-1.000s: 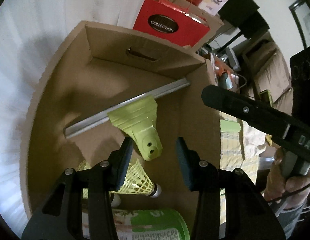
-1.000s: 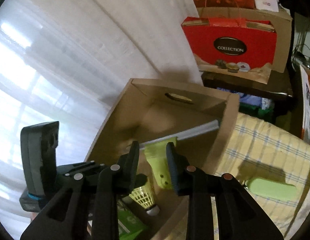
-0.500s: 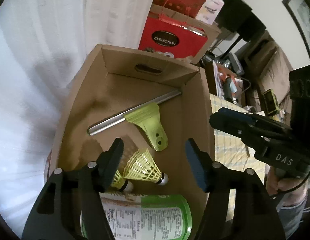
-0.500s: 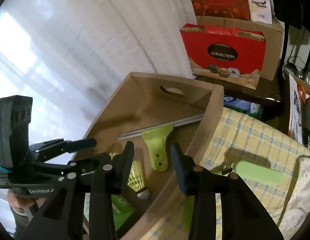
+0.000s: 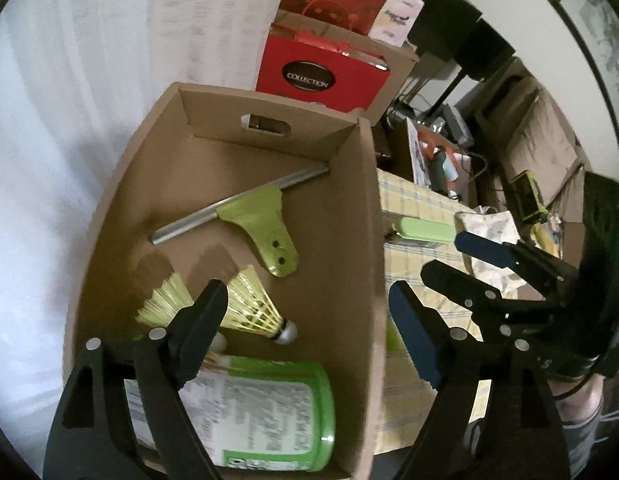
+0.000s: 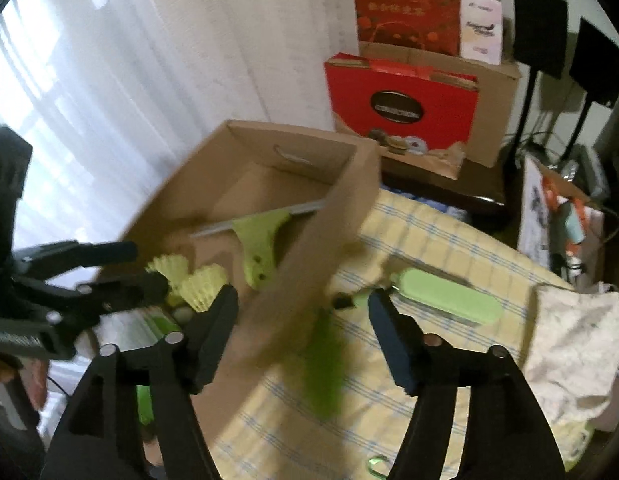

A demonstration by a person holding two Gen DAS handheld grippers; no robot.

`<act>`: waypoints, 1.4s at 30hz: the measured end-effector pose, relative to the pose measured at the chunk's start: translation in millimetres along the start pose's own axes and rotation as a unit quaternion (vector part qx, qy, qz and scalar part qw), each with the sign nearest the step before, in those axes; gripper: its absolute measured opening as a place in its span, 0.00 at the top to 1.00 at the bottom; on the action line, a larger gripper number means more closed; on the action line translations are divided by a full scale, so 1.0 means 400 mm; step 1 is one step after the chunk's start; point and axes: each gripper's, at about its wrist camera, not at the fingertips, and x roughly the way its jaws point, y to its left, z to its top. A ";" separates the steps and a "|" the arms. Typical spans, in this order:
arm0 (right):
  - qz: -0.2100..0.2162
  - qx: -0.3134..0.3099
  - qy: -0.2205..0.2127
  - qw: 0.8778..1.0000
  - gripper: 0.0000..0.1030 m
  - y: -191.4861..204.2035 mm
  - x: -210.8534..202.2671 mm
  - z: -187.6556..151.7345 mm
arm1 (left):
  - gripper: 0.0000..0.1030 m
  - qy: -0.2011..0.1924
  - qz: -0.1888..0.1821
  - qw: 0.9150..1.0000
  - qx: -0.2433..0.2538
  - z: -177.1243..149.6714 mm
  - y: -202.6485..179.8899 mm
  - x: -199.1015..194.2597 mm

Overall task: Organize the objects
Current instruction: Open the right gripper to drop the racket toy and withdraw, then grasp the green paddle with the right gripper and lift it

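An open cardboard box (image 5: 351,216) (image 6: 317,248) holds a lime-green squeegee with a metal blade (image 5: 265,220) (image 6: 257,240), two yellow shuttlecocks (image 5: 249,308) (image 6: 197,280) and a green-lidded canister (image 5: 265,412). My left gripper (image 5: 309,312) is open and empty above the box's near end; it shows at the left in the right wrist view (image 6: 109,268). My right gripper (image 6: 305,312) is open and empty over the box's right wall; it shows at the right in the left wrist view (image 5: 469,256). A pale green case (image 6: 449,296) (image 5: 425,230) and a blurred green item (image 6: 325,368) lie on the checked cloth (image 6: 449,240).
A red gift bag (image 5: 321,72) (image 6: 401,104) and brown boxes (image 6: 493,96) stand behind the box. White curtains (image 5: 69,80) hang on the left. A crumpled white cloth (image 6: 577,344) lies at the right. Cluttered items (image 5: 441,160) sit beyond the checked cloth.
Both grippers have pulled back and up from the box and opened wider. The squeegee lies in the box, let go. The right gripper has swung right toward the checked cloth.
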 end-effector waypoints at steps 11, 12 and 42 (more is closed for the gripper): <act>-0.047 0.025 -0.020 0.998 0.28 -0.093 -0.095 -0.102 | 0.08 -0.009 -0.015 0.999 0.039 -0.056 -0.116 -0.003; -0.053 0.028 -0.021 0.998 0.28 -0.102 -0.102 -0.115 | 0.08 -0.009 -0.017 0.999 0.041 -0.062 -0.125 -0.002; -0.048 -0.009 0.031 0.998 0.33 -0.029 0.139 -0.225 | 0.08 -0.012 -0.002 1.000 0.020 -0.117 -0.092 0.012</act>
